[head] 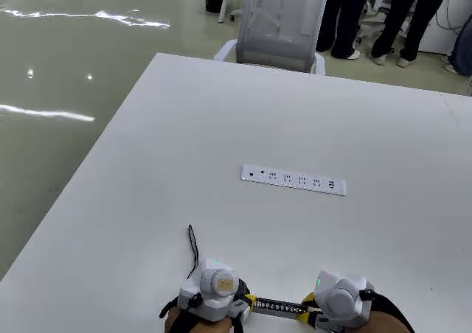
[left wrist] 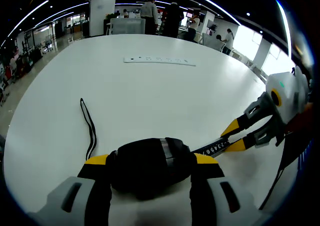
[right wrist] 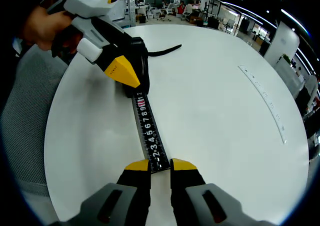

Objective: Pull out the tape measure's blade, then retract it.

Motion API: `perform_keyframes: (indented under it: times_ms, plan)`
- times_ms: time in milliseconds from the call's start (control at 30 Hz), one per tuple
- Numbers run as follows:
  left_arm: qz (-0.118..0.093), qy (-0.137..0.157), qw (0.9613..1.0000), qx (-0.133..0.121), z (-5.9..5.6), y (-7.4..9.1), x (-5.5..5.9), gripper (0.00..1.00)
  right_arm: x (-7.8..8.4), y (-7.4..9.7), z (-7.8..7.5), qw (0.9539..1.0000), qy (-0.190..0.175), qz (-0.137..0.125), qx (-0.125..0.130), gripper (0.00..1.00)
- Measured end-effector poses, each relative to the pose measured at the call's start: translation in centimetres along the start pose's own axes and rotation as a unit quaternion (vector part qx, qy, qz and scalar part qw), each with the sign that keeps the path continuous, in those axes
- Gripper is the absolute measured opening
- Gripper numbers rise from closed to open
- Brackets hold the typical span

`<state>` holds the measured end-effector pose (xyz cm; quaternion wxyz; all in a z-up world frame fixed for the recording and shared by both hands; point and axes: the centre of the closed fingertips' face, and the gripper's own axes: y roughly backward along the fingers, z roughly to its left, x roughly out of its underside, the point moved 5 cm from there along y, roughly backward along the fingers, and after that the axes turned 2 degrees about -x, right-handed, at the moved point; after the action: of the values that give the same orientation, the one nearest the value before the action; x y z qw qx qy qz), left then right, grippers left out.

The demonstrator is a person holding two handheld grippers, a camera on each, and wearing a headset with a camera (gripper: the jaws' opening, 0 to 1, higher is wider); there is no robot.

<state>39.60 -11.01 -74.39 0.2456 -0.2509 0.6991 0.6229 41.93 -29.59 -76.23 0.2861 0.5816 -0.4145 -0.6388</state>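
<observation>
Head view: we see the left claw (head: 247, 302) at lower centre-left and the right claw (head: 308, 308) at lower centre-right, with the blade (head: 276, 306) bridging them just above the white surface (head: 221, 141).
Left claw: clenched on the tape measure case (left wrist: 150, 168), which sits between its jaws at the bottom centre of the left gripper view.
Right claw: pinched on the free end of the blade, at the bottom centre of the right gripper view.
Blade: out of the case by a short run, with the printed scale facing up. In the right gripper view it runs from the case at upper left down to the claw.
Lanyard (head: 193, 244): lies loose on the surface beyond the case.
Power strip (head: 293, 180): at mid-frame in the head view, well apart from the work.
Done: we judge the pull-out begun, since the two claws have the blade stretched between them.
Remaining: we judge that any further extension and the whole retraction are not yet done.
</observation>
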Motion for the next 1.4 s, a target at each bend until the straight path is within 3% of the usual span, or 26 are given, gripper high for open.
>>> perform_keyframes:
  times_ms: [1400]
  plan:
    - [-0.001, 0.005, 1.0, 0.003, -0.1, 0.0, 0.0, 0.61, -2.2, -1.2, 0.7, 1.0, -0.002, -0.004, 0.002, 0.13]
